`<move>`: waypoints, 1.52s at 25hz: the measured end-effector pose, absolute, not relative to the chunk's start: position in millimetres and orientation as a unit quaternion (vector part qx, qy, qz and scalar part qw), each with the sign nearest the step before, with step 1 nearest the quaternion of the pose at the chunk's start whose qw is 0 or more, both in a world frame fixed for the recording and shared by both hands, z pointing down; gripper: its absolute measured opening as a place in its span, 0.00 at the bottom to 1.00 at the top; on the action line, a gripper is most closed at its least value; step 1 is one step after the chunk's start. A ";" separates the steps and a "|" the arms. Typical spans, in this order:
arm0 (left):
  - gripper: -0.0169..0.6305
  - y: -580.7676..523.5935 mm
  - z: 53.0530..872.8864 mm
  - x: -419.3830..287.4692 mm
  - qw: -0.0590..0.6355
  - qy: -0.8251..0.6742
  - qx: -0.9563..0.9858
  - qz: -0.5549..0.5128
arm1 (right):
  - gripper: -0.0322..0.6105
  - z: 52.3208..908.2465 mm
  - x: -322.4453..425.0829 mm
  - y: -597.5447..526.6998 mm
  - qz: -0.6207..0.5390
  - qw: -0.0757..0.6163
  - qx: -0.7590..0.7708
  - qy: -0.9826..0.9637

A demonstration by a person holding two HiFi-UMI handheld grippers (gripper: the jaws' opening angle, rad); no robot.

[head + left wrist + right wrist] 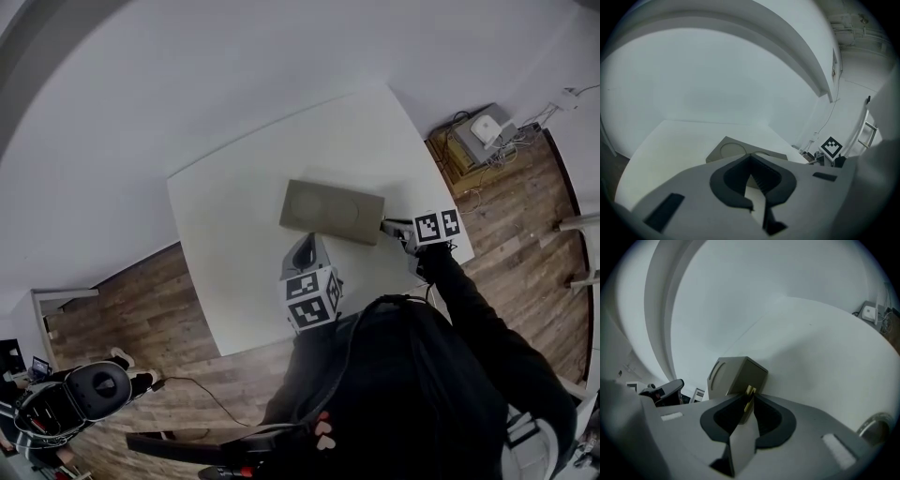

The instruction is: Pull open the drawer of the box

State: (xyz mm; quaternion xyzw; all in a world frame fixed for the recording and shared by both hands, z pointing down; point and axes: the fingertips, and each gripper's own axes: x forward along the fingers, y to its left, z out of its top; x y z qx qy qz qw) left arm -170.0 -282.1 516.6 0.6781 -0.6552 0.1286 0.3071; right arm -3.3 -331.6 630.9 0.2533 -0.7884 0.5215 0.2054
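Note:
An olive-grey box [331, 211] lies in the middle of the white table [225, 216]. My right gripper [392, 227] is at the box's right end. In the right gripper view the jaws are shut on a small gold pull tab [749, 391] on the box's end face [749, 373], and the drawer front looks flush with the box. My left gripper [306, 248] points at the box's near long side, with its tips close to that side. Seen from the left gripper view, the left gripper [751, 159] is shut with nothing between the tips, just short of the box [733, 151].
The table's near edge [246, 345] is just in front of the person and its right edge [441, 178] is beside my right gripper. A white wall rises behind the table. On the wooden floor, a crate with a white device and cables [480, 136] stands at the right, and dark equipment [84, 394] lies at the lower left.

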 end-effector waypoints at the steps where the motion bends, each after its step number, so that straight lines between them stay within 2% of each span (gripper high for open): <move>1: 0.02 -282.6 517.3 -170.8 0.308 -0.653 0.679 0.131 | 0.11 630.5 -4.9 -331.7 0.530 0.201 0.249 -0.786; 16: 0.02 -294.4 533.0 -160.9 0.318 -0.626 0.695 0.156 | 0.10 631.2 -9.2 -336.7 0.596 0.160 0.235 -0.751; 38: 0.02 -305.9 591.0 -145.6 0.369 -0.582 0.693 0.212 | 0.10 631.1 -9.6 -342.3 0.585 0.190 0.241 -0.751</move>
